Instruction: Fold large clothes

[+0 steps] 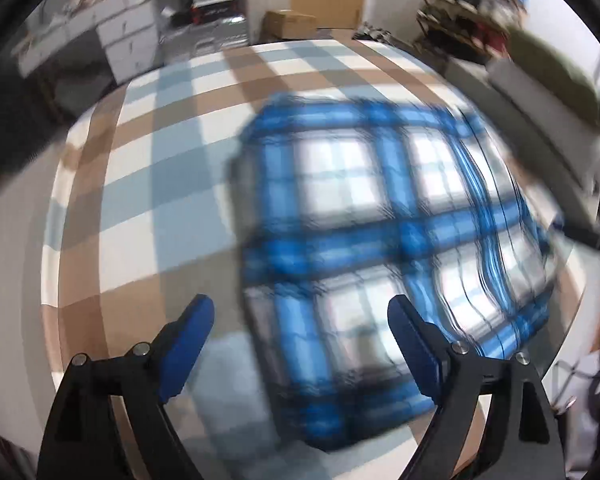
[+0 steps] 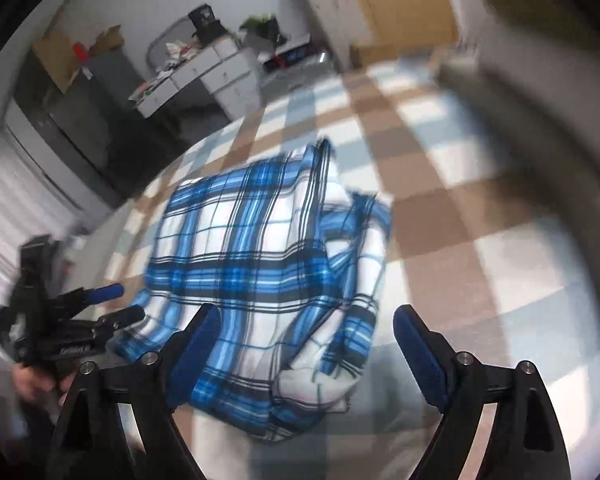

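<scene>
Checked brown-blue-white tablecloth [image 1: 172,184] bears folded blue-white plaid flannel shirt [image 2: 260,264]. Left gripper [image 1: 300,344], right gripper [image 2: 306,354]: jaws spread, empty, shirt ahead between fingers. Recommended: square loose edges, press flat.

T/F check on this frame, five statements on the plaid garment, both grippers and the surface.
1. The plaid garment lies in a folded bundle on the checked cloth. True.
2. The right gripper is clamped on the garment. False: its jaws stand wide apart, with nothing pressed between the pads.
3. The left gripper is open. True.
4. The garment is red and black. False: it is blue, white and black plaid.
5. The right wrist view shows the left gripper beside the garment's left edge. True.
</scene>
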`<state>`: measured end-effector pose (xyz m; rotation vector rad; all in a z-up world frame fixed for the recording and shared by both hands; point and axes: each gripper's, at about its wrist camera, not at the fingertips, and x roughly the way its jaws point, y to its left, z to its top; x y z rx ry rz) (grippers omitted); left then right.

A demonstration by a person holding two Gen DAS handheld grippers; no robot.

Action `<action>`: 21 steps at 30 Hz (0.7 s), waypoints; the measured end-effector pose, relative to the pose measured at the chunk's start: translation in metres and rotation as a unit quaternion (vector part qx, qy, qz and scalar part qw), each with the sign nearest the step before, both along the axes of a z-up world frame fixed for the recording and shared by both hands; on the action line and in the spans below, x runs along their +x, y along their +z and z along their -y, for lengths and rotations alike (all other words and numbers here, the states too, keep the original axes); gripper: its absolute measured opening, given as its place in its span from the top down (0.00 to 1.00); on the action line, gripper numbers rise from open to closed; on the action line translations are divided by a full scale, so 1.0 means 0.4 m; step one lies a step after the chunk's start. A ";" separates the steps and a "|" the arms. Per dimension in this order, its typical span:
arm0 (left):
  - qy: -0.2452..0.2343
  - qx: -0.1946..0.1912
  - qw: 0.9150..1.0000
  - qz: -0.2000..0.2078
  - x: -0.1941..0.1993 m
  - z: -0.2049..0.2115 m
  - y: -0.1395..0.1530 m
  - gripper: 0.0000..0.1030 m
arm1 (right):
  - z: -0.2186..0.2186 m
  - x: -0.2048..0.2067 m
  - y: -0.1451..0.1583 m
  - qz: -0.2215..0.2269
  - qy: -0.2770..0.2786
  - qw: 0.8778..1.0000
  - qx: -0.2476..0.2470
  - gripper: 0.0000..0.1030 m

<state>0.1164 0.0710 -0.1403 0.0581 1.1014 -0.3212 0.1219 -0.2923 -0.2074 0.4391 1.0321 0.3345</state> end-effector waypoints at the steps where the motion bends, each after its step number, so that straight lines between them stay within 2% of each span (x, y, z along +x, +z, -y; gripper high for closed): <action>1: 0.004 -0.020 1.000 -0.020 0.027 -0.022 -0.007 0.17 | 0.003 0.023 -0.015 -0.017 0.001 1.000 0.005 0.13; 5: 0.006 -0.078 0.991 -0.112 0.114 -0.047 -0.070 0.17 | 0.001 0.098 -0.054 -0.061 -0.002 0.998 -0.022 0.13; 6: 0.004 -0.083 0.988 -0.130 0.134 -0.048 -0.089 0.17 | 0.002 0.113 -0.060 -0.071 -0.001 0.997 -0.022 0.13; 8: 0.003 -0.083 0.988 -0.128 0.149 -0.041 -0.100 0.17 | -0.017 0.143 -0.068 -0.083 0.014 0.996 -0.019 0.15; 12: -0.042 -0.078 0.988 -0.127 0.156 0.014 -0.100 0.21 | -0.068 0.180 -0.071 -0.090 0.037 0.995 -0.028 0.22; 13: -0.058 -0.084 0.987 -0.125 0.153 0.033 -0.099 0.29 | -0.080 0.189 -0.072 -0.092 0.040 0.994 -0.033 0.23; 14: -0.070 -0.077 0.987 -0.121 0.152 0.053 -0.095 0.41 | -0.090 0.191 -0.068 -0.092 0.043 0.994 -0.039 0.23; 15: -0.082 -0.053 0.989 -0.111 0.145 0.072 -0.091 0.44 | -0.105 0.198 -0.070 -0.095 0.055 0.993 -0.034 0.29; 16: -0.094 -0.032 0.990 -0.100 0.137 0.089 -0.085 0.49 | -0.113 0.199 -0.070 -0.097 0.068 0.993 -0.018 0.41; 18: -0.102 -0.028 0.990 -0.090 0.124 0.103 -0.068 0.69 | -0.122 0.194 -0.064 -0.089 0.082 0.993 0.014 0.51; 20: -0.102 -0.030 0.991 -0.087 0.105 0.109 -0.051 0.74 | -0.117 0.184 -0.056 -0.072 0.089 0.993 0.017 0.58; 21: -0.103 -0.032 0.991 -0.084 0.087 0.113 -0.040 0.75 | -0.111 0.176 -0.054 -0.068 0.088 0.993 0.026 0.65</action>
